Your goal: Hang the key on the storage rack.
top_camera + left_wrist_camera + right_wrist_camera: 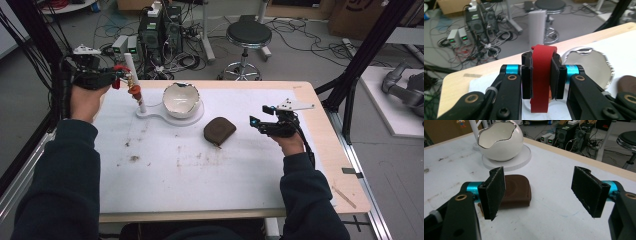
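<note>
Dark sleeves, black cyan-collared tools (541,192)

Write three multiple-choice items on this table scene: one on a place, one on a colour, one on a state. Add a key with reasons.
1. Where does the brown pouch lie?
A. in the bowl
B. on the mat between the bowl and the right gripper
C. on the floor

2. What colour is the strap in the left gripper?
A. red
B. green
C. white

3. How do the right gripper's jaws stand?
A. shut on the pouch
B. shut on nothing
C. open

Key: B, it rests flat on the white mat; A, red band between the pads; C, wide gap, nothing between.
</note>
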{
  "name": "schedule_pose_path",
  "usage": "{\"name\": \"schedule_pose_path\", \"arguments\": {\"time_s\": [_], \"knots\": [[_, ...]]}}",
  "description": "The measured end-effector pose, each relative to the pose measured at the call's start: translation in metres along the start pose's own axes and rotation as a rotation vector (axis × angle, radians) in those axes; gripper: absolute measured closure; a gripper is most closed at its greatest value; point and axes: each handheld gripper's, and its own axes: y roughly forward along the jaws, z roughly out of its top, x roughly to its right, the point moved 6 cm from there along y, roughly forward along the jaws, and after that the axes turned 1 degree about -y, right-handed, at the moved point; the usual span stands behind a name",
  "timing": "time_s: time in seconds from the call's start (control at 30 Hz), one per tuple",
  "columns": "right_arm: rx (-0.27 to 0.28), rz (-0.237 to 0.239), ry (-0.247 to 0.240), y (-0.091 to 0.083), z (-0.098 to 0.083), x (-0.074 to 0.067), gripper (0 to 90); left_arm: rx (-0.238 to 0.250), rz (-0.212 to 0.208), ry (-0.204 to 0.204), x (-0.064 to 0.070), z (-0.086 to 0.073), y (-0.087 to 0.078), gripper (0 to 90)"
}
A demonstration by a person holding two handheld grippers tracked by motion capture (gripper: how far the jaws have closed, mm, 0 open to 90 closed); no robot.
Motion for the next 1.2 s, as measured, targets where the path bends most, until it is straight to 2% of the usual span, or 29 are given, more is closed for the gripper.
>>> {"name": "schedule_pose_path", "arguments": {"time_s": [0.1,0.23,0.3,0.33,0.37,0.4,0.47,0.53,0.63,0.73,0.77,0.8,0.83,0.93,1.0,1.13,1.2], "knots": [[-0.005,0.005,-0.002,0.000,-0.001,-0.001,27.8,0.003,0.008,-0.037,-0.006,-0.006,0.006,74.6],[-0.007,0.006,-0.003,0.001,-0.001,-0.001,27.8,0.017,0.021,-0.063,-0.010,-0.020,0.011,74.3],[-0.009,0.008,-0.003,0.001,-0.002,-0.001,27.7,0.061,0.052,-0.114,-0.017,-0.027,0.010,58.2],[-0.009,0.008,-0.003,0.001,-0.002,-0.001,27.7,0.085,0.059,-0.143,-0.021,-0.030,0.009,58.2],[-0.008,0.006,-0.005,0.001,-0.002,-0.001,27.8,0.089,0.069,-0.156,-0.025,-0.035,0.007,52.1],[-0.008,0.008,-0.007,0.001,-0.001,-0.002,27.8,0.091,0.074,-0.163,-0.028,-0.040,0.007,47.1],[-0.006,0.007,-0.007,0.002,-0.001,-0.002,27.7,0.091,0.057,-0.156,-0.029,-0.053,0.006,46.8],[-0.008,0.006,-0.006,0.002,-0.002,-0.002,27.7,0.087,0.063,-0.153,-0.030,-0.067,0.004,46.0],[-0.009,0.003,-0.010,0.002,-0.002,-0.002,27.7,0.121,0.091,-0.131,-0.029,-0.088,0.000,42.9],[-0.006,-0.003,-0.005,0.000,-0.001,-0.001,27.8,0.144,0.050,-0.125,-0.022,-0.109,-0.003,39.9],[-0.010,-0.012,-0.009,-0.001,-0.002,0.001,27.7,0.154,0.035,-0.119,-0.018,-0.115,-0.004,35.2],[-0.010,-0.012,-0.009,-0.001,-0.002,0.001,27.7,0.168,0.017,-0.106,-0.013,-0.122,-0.005,35.2],[-0.017,-0.029,-0.023,-0.002,-0.003,0.003,27.7,0.183,0.004,-0.096,-0.008,-0.128,-0.006,28.7],[-0.034,-0.044,-0.031,-0.003,-0.005,0.005,27.5,0.194,-0.006,-0.082,0.005,-0.145,-0.007,21.2],[-0.067,-0.079,-0.064,-0.002,-0.009,0.008,25.1,0.210,-0.045,-0.082,0.014,-0.153,-0.008,20.7],[-0.105,-0.092,-0.083,0.001,-0.014,0.009,22.1,0.223,-0.131,-0.075,0.032,-0.163,-0.006,20.1],[-0.108,-0.094,-0.082,0.002,-0.015,0.009,22.0,0.231,-0.153,-0.065,0.037,-0.161,-0.007,20.0]]}}
